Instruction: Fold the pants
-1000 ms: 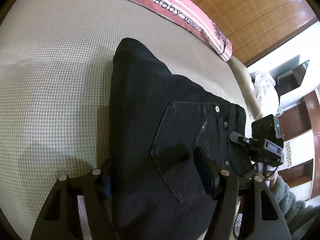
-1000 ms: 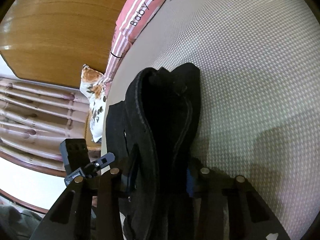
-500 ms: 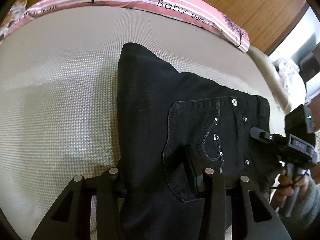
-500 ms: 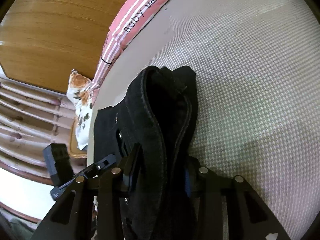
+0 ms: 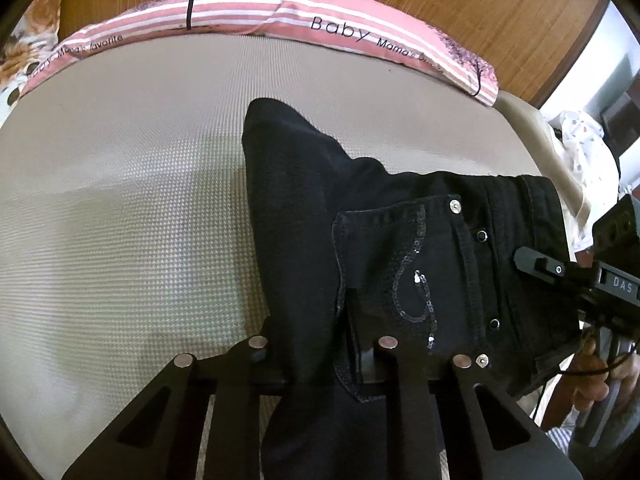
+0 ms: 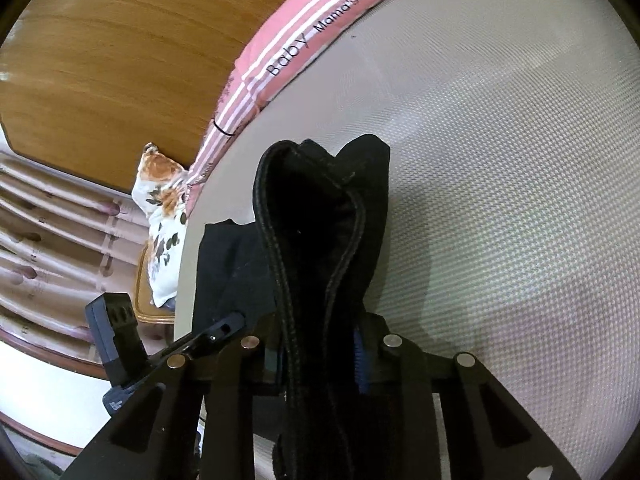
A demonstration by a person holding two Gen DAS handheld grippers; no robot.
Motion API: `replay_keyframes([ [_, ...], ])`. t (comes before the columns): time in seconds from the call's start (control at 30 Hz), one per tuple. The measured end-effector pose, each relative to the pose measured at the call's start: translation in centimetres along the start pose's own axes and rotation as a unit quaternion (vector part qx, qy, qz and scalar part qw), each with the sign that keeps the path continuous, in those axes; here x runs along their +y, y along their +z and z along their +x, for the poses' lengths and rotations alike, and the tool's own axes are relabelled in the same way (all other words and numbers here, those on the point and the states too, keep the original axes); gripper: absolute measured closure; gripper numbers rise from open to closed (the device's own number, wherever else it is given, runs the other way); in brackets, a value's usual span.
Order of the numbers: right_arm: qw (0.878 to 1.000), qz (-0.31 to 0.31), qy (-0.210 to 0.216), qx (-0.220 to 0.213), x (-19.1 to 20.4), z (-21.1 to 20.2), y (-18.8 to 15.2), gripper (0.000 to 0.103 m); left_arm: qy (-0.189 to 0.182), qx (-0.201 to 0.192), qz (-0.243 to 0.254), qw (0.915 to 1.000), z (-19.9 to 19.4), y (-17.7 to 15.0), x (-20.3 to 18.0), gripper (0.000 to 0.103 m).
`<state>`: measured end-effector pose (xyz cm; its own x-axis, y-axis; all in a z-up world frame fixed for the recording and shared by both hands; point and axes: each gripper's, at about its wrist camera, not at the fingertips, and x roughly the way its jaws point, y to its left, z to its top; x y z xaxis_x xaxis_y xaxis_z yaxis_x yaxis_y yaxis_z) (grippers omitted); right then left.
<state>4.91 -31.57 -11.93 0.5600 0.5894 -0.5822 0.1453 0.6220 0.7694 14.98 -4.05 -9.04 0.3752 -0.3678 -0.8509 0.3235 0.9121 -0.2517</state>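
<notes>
Since the earlier frames both sets of jaws have been closing on cloth. The left gripper (image 5: 320, 354) is now clamped on the black pants (image 5: 360, 240) at lower centre, beside the back pocket (image 5: 400, 272). The right gripper (image 6: 316, 344) is clamped on the bunched hems (image 6: 320, 216). The long axis runs up-frame over the bed (image 5: 120, 200). The pocket is seen only in the left view, the hem seams only in the right.

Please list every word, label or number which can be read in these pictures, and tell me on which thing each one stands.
"Baby": on the pink striped cushion at the far edge of the bed; also readable in the right wrist view.
"Mama's favorite": on the same cushion, left part.
"Mama's": again after "Baby"; the rest is too blurred to read.
"DAS": on the black device at the right edge, cut off.
Black pants: no text.
</notes>
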Motion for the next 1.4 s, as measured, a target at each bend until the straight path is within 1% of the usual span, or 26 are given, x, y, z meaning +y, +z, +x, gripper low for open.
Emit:
replay_keyframes([
  [0.13, 1.000, -0.004, 0.006, 0.004, 1.3, 0.1, -0.2, 0.080, -0.004, -0.006, 0.001, 1.0000, -1.2, -0.2, 0.2, 0.086],
  [0.33, 1.000, -0.010, 0.016, 0.015, 2.8, 1.4, -0.1, 0.080, -0.006, -0.015, -0.017, 0.9997, -2.5, -0.5, 1.6, 0.086],
  [0.43, 0.999, -0.008, 0.025, 0.025, 3.5, 2.8, 0.4, 0.080, 0.000, -0.021, -0.023, 0.9995, -2.8, -0.6, 2.6, 0.086],
  [0.6, 0.999, -0.019, 0.031, 0.036, 5.1, 5.4, 1.9, 0.080, 0.013, -0.030, -0.034, 0.9989, -2.9, 0.3, 4.7, 0.086],
  [0.7, 0.998, -0.021, 0.038, 0.041, 6.2, 7.2, 3.3, 0.080, 0.023, -0.040, -0.036, 0.9983, -3.1, 1.7, 6.2, 0.086],
  [0.9, 0.998, -0.025, 0.046, 0.046, 8.4, 10.9, 6.9, 0.080, 0.034, -0.063, -0.043, 0.9965, -3.1, 5.9, 9.2, 0.086],
  [0.97, 0.998, -0.032, 0.043, 0.046, 9.1, 12.0, 8.1, 0.080, 0.038, -0.070, -0.044, 0.9959, -2.9, 7.3, 10.2, 0.086],
  [1.17, 0.997, -0.048, 0.031, 0.048, 10.7, 14.8, 11.2, 0.080, 0.046, -0.074, -0.049, 0.9949, -1.8, 10.8, 12.7, 0.086],
  [1.33, 0.997, -0.051, 0.025, 0.046, 10.9, 16.1, 12.9, 0.080, 0.043, -0.080, -0.054, 0.9944, -1.0, 12.4, 14.0, 0.086],
  [1.4, 0.997, -0.056, 0.012, 0.044, 10.6, 16.5, 13.0, 0.080, 0.042, -0.078, -0.056, 0.9945, -0.4, 12.6, 14.5, 0.086],
])
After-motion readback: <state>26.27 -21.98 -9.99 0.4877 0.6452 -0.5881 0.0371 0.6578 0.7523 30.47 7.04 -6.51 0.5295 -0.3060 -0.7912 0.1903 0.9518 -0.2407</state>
